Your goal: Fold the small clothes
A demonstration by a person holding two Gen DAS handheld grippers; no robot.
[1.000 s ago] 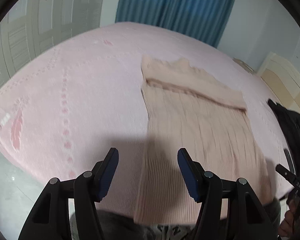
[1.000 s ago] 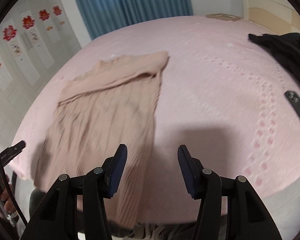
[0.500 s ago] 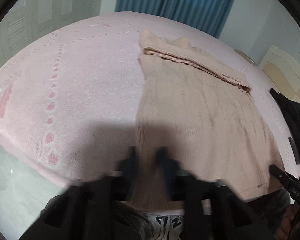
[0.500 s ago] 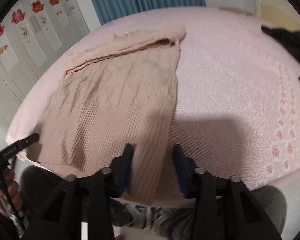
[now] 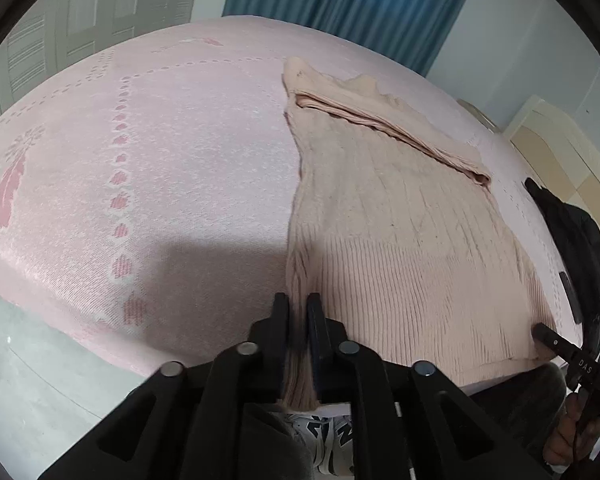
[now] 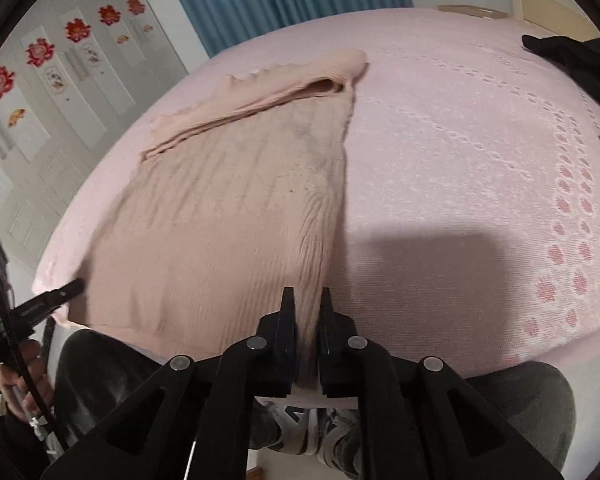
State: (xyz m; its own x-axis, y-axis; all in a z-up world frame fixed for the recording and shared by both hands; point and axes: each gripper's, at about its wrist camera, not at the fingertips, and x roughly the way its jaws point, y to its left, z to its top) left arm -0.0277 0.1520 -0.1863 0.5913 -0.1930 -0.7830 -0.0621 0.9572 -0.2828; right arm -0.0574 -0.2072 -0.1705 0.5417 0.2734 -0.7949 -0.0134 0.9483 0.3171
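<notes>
On my left I see a pale panelled wardrobe [image 5: 60, 40], in the right wrist view stuck with red flower decals [image 6: 40, 50], then a blue curtain [image 5: 360, 12] across the back of the room. The bed [image 5: 160, 160] fills both views under a pink cover patterned with dots and a feather. Further right a black garment [image 5: 572, 240] lies near the bed's edge, with a cream headboard [image 5: 560, 148] beyond it.

The beige ribbed sweater [image 5: 400, 240] lies flat on the bed, its top part folded over along the far end and its hem at the near edge, hanging slightly over. My left hand-held gripper [image 5: 298, 308] is clenched on the sweater's near left corner, the knit bunched between its narrow jaws. My right hand-held gripper [image 6: 307, 302] is likewise clamped on the near right corner of the sweater [image 6: 228, 220], fabric pinched and rising into it. Below the bed edge I see grey trousers and patterned shoes [image 5: 328, 432].
</notes>
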